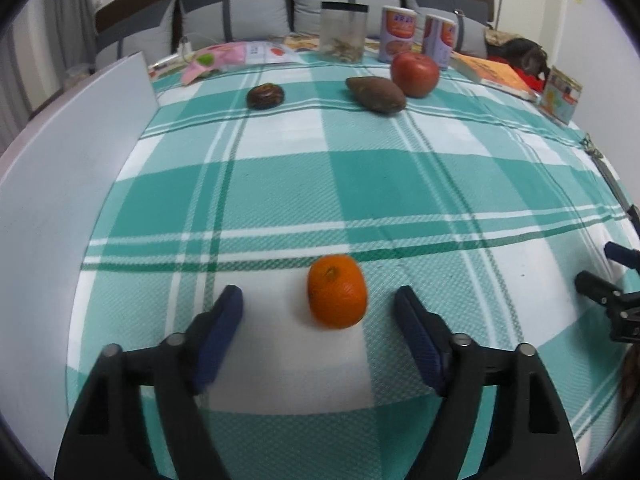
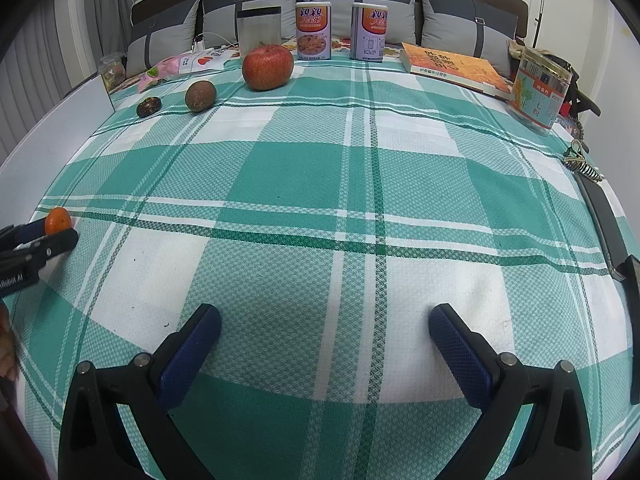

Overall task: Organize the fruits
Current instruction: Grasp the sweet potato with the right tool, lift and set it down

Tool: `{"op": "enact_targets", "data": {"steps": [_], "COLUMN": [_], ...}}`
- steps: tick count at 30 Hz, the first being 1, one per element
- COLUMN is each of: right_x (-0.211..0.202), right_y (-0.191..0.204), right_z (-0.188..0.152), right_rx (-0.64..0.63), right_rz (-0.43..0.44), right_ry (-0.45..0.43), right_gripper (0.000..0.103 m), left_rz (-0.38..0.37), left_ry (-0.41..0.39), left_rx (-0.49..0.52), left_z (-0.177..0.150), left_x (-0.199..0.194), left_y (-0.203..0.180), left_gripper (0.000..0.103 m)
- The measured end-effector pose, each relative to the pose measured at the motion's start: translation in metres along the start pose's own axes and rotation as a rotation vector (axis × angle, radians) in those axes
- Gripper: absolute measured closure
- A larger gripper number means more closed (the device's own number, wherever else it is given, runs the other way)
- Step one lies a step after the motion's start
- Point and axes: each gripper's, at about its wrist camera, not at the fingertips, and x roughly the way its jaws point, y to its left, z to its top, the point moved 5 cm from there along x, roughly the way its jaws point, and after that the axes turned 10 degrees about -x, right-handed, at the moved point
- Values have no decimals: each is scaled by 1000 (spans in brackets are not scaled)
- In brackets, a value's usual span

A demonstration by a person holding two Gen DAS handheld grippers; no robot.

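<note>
An orange mandarin [image 1: 337, 291] lies on the green-and-white checked cloth [image 1: 360, 184], between the open fingers of my left gripper [image 1: 320, 300] without touching them; it also shows in the right wrist view [image 2: 58, 221]. Far off lie a red apple [image 1: 415, 74], a brown oblong fruit [image 1: 375, 94] against it, and a small dark round fruit [image 1: 265, 96]. In the right wrist view the apple [image 2: 267, 67], brown fruit [image 2: 200, 96] and dark fruit [image 2: 148, 107] sit in a row at the back left. My right gripper [image 2: 325, 320] is open and empty over the cloth.
At the back stand a clear jar [image 1: 344, 32] and two tall cans [image 2: 313, 31]. An orange book [image 2: 456, 66] and a labelled jar [image 2: 538, 92] are at the right. A white board [image 1: 68, 140] borders the left; a dark strap [image 2: 600, 216] lies along the right edge.
</note>
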Motion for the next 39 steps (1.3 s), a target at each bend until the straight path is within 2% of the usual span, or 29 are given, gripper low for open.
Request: {"op": "enact_targets", "data": {"steps": [3,6,7,10,13,15,17,20,22,24,25,26,32,35,39], "right_x": [1,4,7,13,26,43,71,116,132,145,147,145,125,103,66], "right_y": [0,-3,-6,-2,26,50,72,100,110,117,115,112,92,78,62], "right_z": [0,8,18,60,128,171,199,223,228,229,230,231,215,190,134], "right_rx": [2,9,50,112,29,-36,-81,-145,-187,-217,-222,-223,-151,-99,-84], "right_rz": [4,29,61,199,276,294,301,253,205,174,167,159,238,299,323], "right_ry": [2,67,87,54,0,-17,27,134,168,202,203,190,188,186,187], "right_gripper": [0,0,0,0,2,6,19,23,24,36,44,64,64,64,64], "left_rz": [20,18,20,19,19,19,19,18,20,19,19,20,21,21,21], "left_ry": [4,10,10,10,10,10,10,10,10,9,9,9,9,9,8], "left_rx": [-14,-26,-24,-25,-24,-25,-24,-25,-23,-24,-24,-24,-23,-23,-23], "left_z": [0,1,1,1,1,1,1,1,1,1,1,1,1,1,1], "left_x": [2,4,4,5,5,5,4,5,5,5,5,5,5,5,5], "left_y": [3,5,5,4,4,4,4,5,4,4,4,4,3,4,4], "left_gripper": [15,12,12,11,11,11,11,11,11,11,11,11,11,11,11]}}
